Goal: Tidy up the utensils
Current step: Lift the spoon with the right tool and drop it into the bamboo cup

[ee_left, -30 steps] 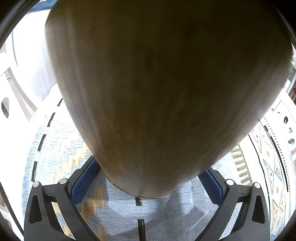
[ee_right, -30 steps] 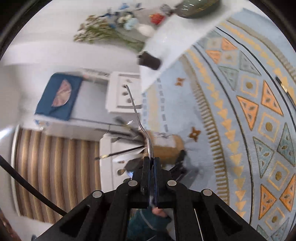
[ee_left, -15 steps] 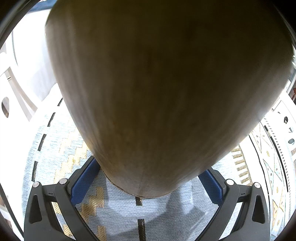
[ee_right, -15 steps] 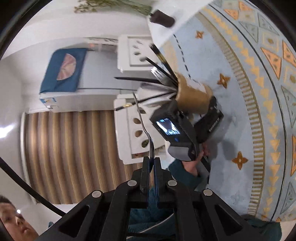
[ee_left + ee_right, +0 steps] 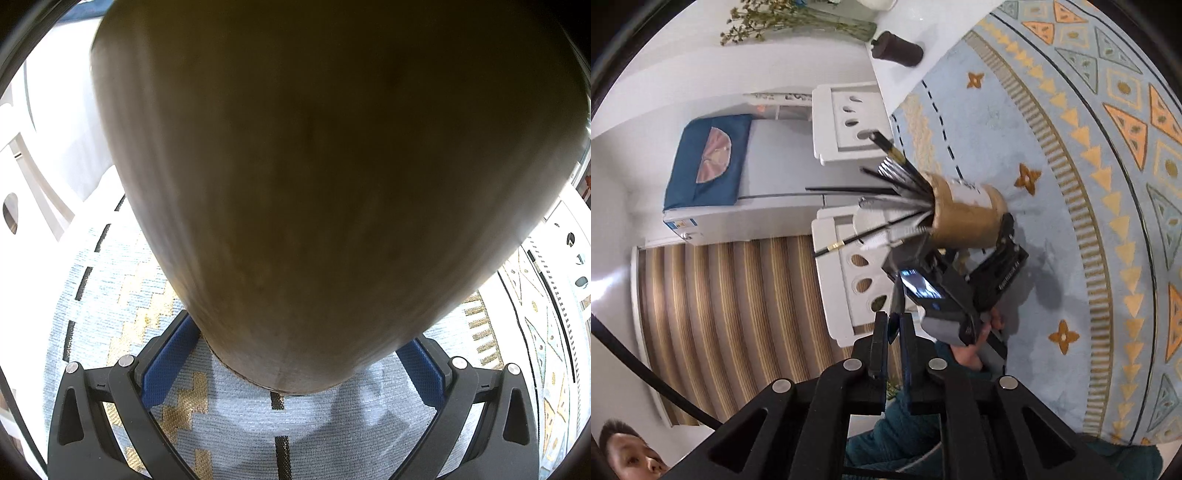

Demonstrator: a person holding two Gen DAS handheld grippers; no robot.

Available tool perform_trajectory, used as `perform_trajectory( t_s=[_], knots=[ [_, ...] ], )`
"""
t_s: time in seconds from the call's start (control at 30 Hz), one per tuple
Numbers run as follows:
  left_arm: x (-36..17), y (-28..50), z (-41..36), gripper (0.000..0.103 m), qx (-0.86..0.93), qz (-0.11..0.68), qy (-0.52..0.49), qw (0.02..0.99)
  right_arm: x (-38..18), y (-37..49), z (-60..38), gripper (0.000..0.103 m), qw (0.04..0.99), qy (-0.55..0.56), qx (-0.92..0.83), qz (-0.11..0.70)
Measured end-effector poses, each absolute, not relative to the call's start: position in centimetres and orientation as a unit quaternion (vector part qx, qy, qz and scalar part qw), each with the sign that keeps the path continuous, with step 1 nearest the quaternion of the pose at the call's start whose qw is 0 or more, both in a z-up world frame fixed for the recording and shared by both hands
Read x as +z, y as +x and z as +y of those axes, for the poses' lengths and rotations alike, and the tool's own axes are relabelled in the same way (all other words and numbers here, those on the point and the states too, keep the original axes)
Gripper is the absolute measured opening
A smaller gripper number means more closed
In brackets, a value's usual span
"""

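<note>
Left wrist view, filled almost edge to edge by a wooden cup (image 5: 314, 184). Clamped low on that cup: the left gripper (image 5: 295, 343), one blue pad pressed to each side of the base. Beneath the cup, a pale blue patterned cloth (image 5: 240, 424).

Right wrist view, looking at the same cup (image 5: 964, 218) from the side. Crammed into its mouth and fanning out away from it: the utensils (image 5: 897, 184), meaning dark chopsticks and silver handles, with one gold-banded chopstick (image 5: 834, 245) jutting farthest. Behind the cup's base, the person's left hand (image 5: 967, 354) wrapped around the gripper handle.

Nearer the camera than the cup, and short of the fanned handles: the right gripper (image 5: 893, 325), jaws opening, only a narrow gap so far. Nothing visible between them.

Likely trouble from here:
- Snagging a splayed handle with the right gripper while moving near the cup's mouth, levering utensils out onto the cloth.
- Tipping the cup, probably top-heavy with so much leaning to one side, if released by the left gripper too soon.
- Jamming any further piece against the crowded bundle instead of sliding it in.
</note>
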State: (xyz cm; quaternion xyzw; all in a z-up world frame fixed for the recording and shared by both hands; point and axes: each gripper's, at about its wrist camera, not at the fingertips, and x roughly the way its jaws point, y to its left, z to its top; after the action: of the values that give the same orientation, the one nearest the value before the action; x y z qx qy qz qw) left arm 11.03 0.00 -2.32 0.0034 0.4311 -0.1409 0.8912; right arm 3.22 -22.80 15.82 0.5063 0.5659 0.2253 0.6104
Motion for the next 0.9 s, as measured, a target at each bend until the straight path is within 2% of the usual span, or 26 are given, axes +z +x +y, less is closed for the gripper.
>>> perform_trajectory(
  t_s=[0.2,0.27,0.33,0.37,0.43,0.47,0.5,0.57,0.67,0.73,0.9],
  knots=[
    [-2.2,11.0,0.1,0.102,-0.141,0.431,0.003,0.891,14.4,4.0,-24.0,0.017,0.6,0.552,0.214,0.538],
    [-2.2,11.1,0.2,0.102,-0.141,0.431,0.003,0.891,14.4,3.5,-24.4,0.031,0.602,0.56,0.216,0.526],
    [-2.2,11.1,0.2,0.102,-0.14,0.431,0.003,0.891,14.9,2.4,-25.7,0.06,0.62,0.569,0.212,0.497],
    [-2.6,11.1,0.5,0.102,-0.14,0.431,0.003,0.891,15.2,1.8,-26.6,0.067,0.63,0.575,0.21,0.478],
    [-2.5,11.2,0.5,0.102,-0.14,0.431,0.003,0.891,16.1,0.3,-29.0,0.095,0.653,0.588,0.205,0.431],
    [-2.6,11.2,0.5,0.102,-0.14,0.431,0.003,0.891,16.4,-0.2,-30.0,0.1,0.661,0.591,0.204,0.414],
    [-2.6,11.2,0.5,0.102,-0.14,0.431,0.003,0.891,16.5,-0.9,-31.2,0.103,0.675,0.587,0.202,0.398],
    [-2.6,11.2,0.5,0.102,-0.14,0.431,0.003,0.891,15.5,-1.4,-32.2,0.103,0.685,0.58,0.188,0.399],
    [-2.6,11.2,0.5,0.102,-0.14,0.431,0.003,0.891,11.3,-0.9,-32.3,0.103,0.662,0.58,0.167,0.445],
    [-2.5,11.2,0.5,0.102,-0.14,0.431,0.003,0.891,7.4,0.2,-31.1,0.103,0.616,0.603,0.173,0.476],
    [-2.5,11.2,0.5,0.102,-0.14,0.431,0.003,0.891,1.3,3.4,-27.4,0.103,0.489,0.703,0.213,0.471]
  ],
)
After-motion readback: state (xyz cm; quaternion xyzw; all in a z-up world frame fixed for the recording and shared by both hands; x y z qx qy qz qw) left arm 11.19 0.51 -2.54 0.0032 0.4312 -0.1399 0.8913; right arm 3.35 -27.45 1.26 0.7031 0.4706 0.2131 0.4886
